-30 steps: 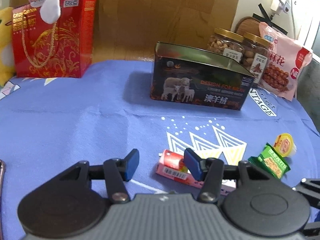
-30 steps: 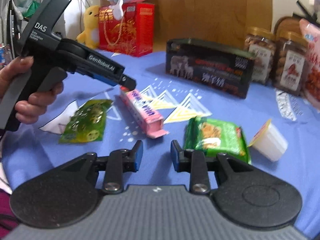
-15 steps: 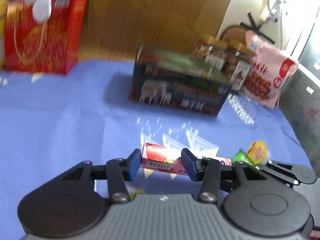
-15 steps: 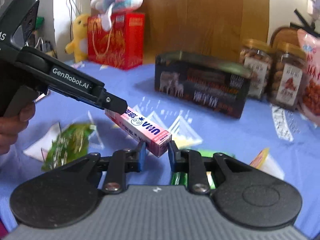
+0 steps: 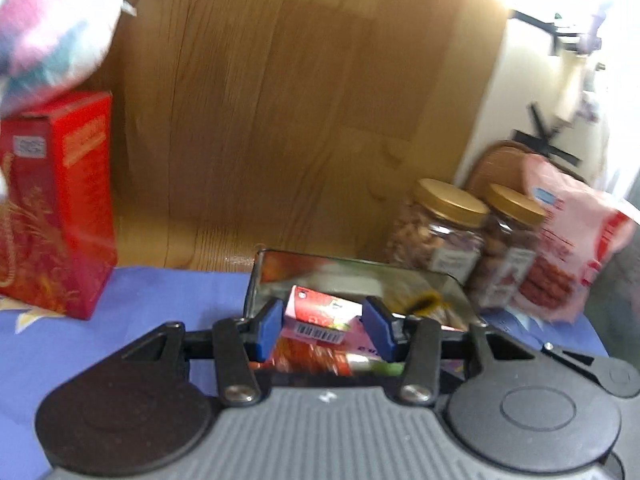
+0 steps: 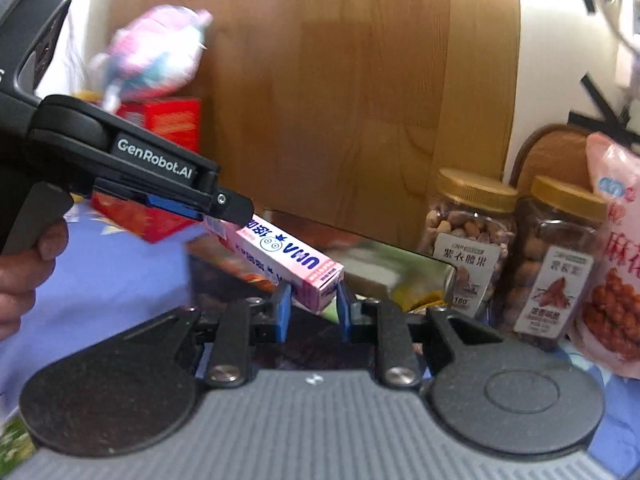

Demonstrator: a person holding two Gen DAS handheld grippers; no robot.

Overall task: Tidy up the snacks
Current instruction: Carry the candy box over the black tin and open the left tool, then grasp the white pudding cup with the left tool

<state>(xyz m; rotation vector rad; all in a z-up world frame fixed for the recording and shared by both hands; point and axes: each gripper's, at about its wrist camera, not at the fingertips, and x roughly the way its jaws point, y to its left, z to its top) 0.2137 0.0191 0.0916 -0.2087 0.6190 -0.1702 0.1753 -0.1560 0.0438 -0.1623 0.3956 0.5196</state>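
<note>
A long pink candy box (image 6: pixel 280 256) hangs in the air above the open dark tin (image 6: pixel 400 252), held at both ends. My left gripper (image 5: pixel 322 316) is shut on its barcode end (image 5: pixel 320 330). In the right wrist view that same left gripper (image 6: pixel 224 212) comes in from the left, held by a person's hand. My right gripper (image 6: pixel 313 304) has the other end of the box between its blue pads; its jaws are opening slightly, with the pads still touching the box. The tin (image 5: pixel 420 284) holds several colourful packets, blurred.
Two gold-lidded nut jars (image 5: pixel 444 232) (image 5: pixel 508 248) and a pink snack bag (image 5: pixel 568 248) stand right of the tin. A red gift box (image 5: pixel 60 208) with a plush toy (image 5: pixel 52 28) on top stands at the left. Blue cloth (image 5: pixel 120 312) covers the table; a wooden panel rises behind.
The pink box lay on the cloth a second ago. Both grippers closed on its ends, lifted it and carried it forward over the tin.
</note>
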